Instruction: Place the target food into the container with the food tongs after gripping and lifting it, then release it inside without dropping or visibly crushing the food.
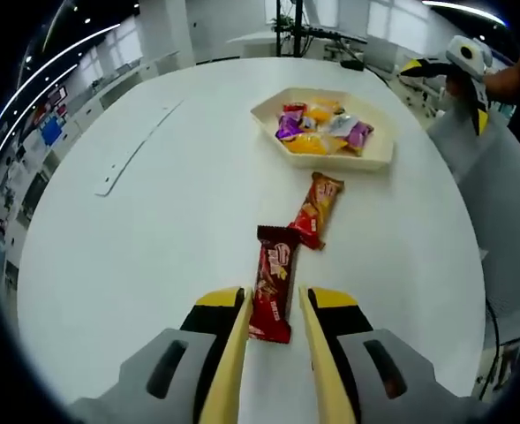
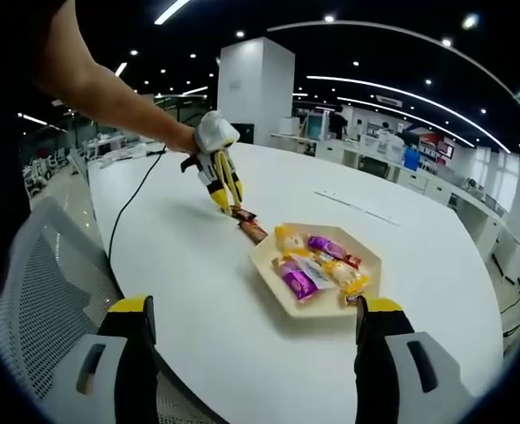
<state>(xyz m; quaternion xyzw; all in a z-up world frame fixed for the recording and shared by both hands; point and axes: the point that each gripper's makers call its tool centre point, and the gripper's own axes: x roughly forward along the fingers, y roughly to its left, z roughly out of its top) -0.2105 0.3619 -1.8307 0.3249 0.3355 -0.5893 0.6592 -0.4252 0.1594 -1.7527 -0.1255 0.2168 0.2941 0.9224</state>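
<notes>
Straddling a red snack bar (image 1: 273,284) on the white table (image 1: 154,247), the left gripper (image 1: 273,331) stands jaws apart, the bar's long axis running toward the tray (image 1: 379,157); the right gripper (image 2: 252,331) hangs wide open, well apart.

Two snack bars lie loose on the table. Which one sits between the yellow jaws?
The dark red bar, its lower end between the left gripper jaws. The orange bar lies beyond it, nearer the tray.

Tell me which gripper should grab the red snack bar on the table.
Left. The left gripper already straddles the red bar, jaws open. The right gripper hovers off the table edge, beyond the tray.
</notes>
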